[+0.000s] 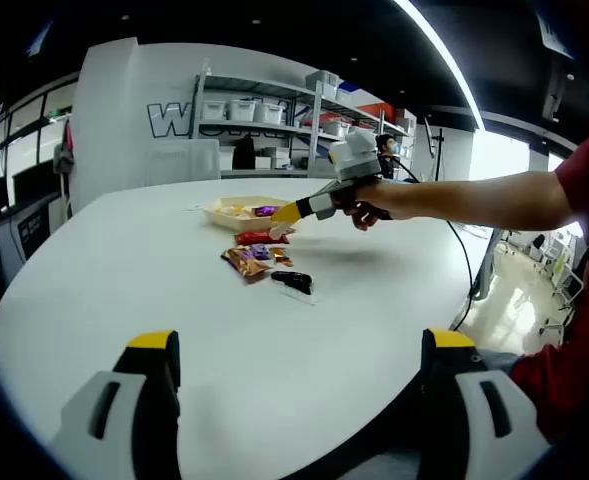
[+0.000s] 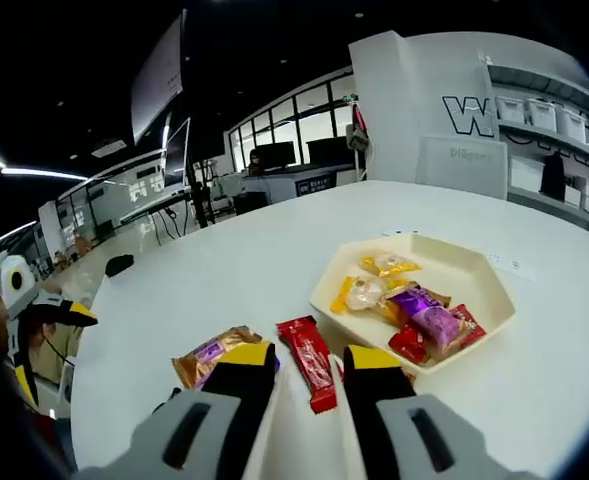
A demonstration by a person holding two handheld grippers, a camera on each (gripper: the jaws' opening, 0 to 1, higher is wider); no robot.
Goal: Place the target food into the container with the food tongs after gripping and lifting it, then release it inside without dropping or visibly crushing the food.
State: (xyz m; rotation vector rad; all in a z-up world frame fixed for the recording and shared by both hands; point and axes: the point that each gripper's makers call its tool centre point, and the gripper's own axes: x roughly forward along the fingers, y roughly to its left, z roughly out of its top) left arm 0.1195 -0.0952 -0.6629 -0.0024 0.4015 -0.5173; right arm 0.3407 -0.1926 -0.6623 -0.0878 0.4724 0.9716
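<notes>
A cream hexagonal tray (image 2: pixel 474 262) (image 1: pixel 224 212) on the white table holds several wrapped snacks: a purple packet (image 2: pixel 429 315), yellow ones (image 2: pixel 389 265) and a pale round sweet (image 2: pixel 366 292). Beside it lie a red packet (image 2: pixel 309 362) (image 1: pixel 261 238) and a brown-and-purple packet (image 2: pixel 209 355) (image 1: pixel 252 260). My right gripper (image 2: pixel 309 358) (image 1: pixel 286 212) hovers open just above the red packet, which shows in the gap between its yellow-tipped jaws; it holds nothing. My left gripper (image 1: pixel 302 345) stands wide open and empty over the table's near side, well short of the snacks.
A small black packet (image 1: pixel 294 282) lies nearest the left gripper. A person's bare forearm (image 1: pixel 474 198) reaches in from the right with the right gripper. The round white table (image 1: pixel 124 260) has bare room on all sides of the snacks. Shelves stand far behind.
</notes>
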